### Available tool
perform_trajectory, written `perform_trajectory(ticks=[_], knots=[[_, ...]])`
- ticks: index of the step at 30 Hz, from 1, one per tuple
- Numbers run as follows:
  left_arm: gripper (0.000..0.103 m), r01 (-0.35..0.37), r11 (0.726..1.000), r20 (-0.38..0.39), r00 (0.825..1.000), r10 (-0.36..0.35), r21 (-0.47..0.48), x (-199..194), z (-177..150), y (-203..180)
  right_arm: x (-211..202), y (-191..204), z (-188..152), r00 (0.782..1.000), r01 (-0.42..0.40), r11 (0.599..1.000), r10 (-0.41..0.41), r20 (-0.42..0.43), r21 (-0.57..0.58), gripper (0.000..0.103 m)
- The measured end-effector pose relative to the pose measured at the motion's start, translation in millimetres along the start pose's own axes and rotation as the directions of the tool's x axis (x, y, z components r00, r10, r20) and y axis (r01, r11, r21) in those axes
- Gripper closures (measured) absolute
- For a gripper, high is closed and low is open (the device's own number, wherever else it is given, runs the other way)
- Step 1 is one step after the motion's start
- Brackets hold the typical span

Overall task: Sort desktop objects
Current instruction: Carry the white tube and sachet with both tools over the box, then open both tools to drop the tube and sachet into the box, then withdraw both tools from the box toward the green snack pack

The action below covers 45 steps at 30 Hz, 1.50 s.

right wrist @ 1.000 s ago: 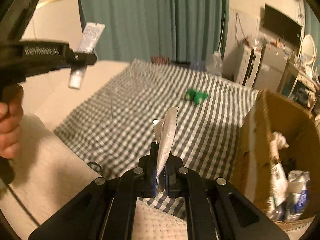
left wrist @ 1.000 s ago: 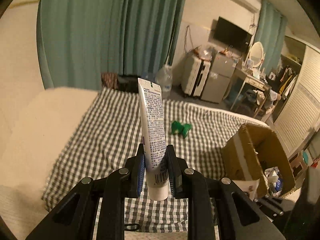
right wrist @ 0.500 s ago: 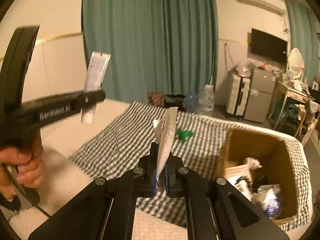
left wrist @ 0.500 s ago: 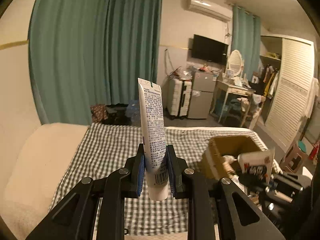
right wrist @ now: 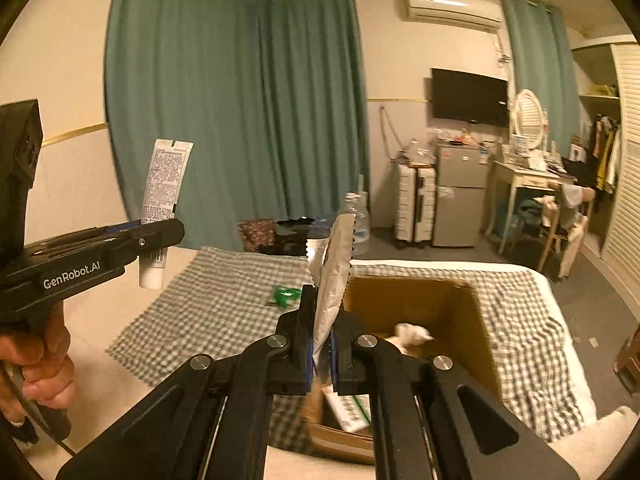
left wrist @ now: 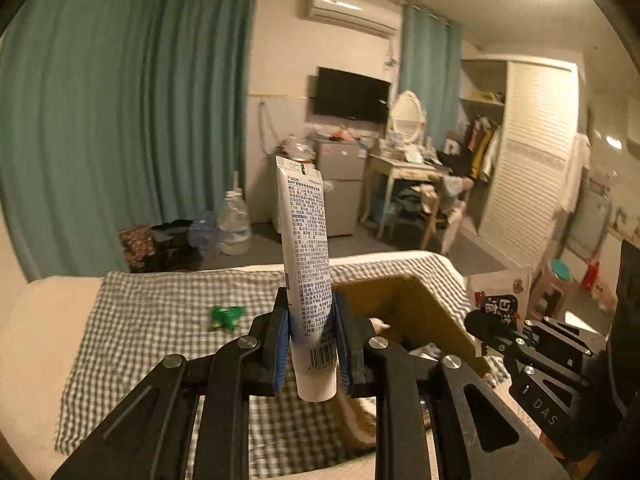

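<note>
- Carrying tube (left wrist: 307, 256) upright, clamped low on its body by left gripper (left wrist: 312, 350), held in the air beside the box (right wrist: 476, 320), not yet over it.
- Carrying sachet (right wrist: 332, 280) edge-on, pinched tight in right gripper (right wrist: 321, 354), just above the box's near rim.
- Advised: bring each item over the open box, lower inside the walls, then part the jaws; release one at a time.
- Remaining on checked cloth (left wrist: 160, 312): green item (left wrist: 226, 316), well apart from box.
</note>
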<state>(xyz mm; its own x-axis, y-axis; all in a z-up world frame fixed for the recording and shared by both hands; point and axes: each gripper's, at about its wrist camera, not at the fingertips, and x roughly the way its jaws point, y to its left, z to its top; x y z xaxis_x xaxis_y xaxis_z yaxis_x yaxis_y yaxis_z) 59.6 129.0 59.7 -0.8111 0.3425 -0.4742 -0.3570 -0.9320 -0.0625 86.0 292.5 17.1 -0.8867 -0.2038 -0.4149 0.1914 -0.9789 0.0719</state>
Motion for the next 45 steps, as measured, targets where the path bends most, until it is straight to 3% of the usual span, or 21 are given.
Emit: perform_trajectory(ticks=[11, 22, 25, 28, 30, 34, 37, 41, 45], knots=[[0.083, 0.101, 0.994, -0.142, 0.985, -0.094, 0.044, 87.0, -20.4, -60.6, 10.5, -66.2, -16.1, 0.997, 0.052, 0.995, -0.046, -0.068, 0.085, 0.098], [0.08, 0.15, 0.989, -0.289, 0.947, -0.14, 0.014, 166.8, -55.7, -75.1, 59.6, -104.4, -47.3, 0.98, 0.07, 0.988, -0.042, -0.195, 0.141, 0.095], [0.077, 0.145, 0.989, -0.291, 0.946, -0.139, -0.002, 171.9, -61.7, -71.2, 69.4, -102.6, -54.1, 0.974, 0.085, 0.989, -0.056, -0.22, 0.125, 0.087], [0.066, 0.142, 0.99, -0.274, 0.951, -0.14, -0.014, 169.8, -59.3, -64.5, 68.8, -101.5, -53.6, 0.976, 0.09, 0.99, -0.067, -0.209, 0.105, 0.081], [0.062, 0.138, 0.99, -0.264, 0.954, -0.14, -0.028, 165.2, -55.3, -57.8, 64.6, -100.3, -51.0, 0.979, 0.102, 0.989, -0.081, -0.187, 0.104, 0.066], [0.062, 0.121, 0.991, -0.242, 0.961, -0.13, -0.052, 150.0, -44.5, -39.5, 57.9, -97.6, -43.6, 0.986, 0.102, 0.987, -0.084, -0.143, 0.122, 0.063], [0.056, 0.098, 0.993, -0.214, 0.971, -0.11, -0.064, 132.9, -35.1, -21.1, 49.7, -93.7, -36.4, 0.991, 0.102, 0.985, -0.088, -0.102, 0.142, 0.058], [0.047, 0.047, 0.996, -0.164, 0.985, -0.06, -0.077, 103.1, -21.6, 14.2, 34.2, -84.0, -26.0, 0.995, 0.097, 0.982, -0.094, -0.031, 0.16, 0.034], [0.029, -0.007, 0.995, -0.12, 0.993, -0.005, -0.1, 77.9, -12.5, 51.8, 26.1, -62.2, -18.9, 0.997, 0.073, 0.985, -0.077, 0.016, 0.157, 0.02]])
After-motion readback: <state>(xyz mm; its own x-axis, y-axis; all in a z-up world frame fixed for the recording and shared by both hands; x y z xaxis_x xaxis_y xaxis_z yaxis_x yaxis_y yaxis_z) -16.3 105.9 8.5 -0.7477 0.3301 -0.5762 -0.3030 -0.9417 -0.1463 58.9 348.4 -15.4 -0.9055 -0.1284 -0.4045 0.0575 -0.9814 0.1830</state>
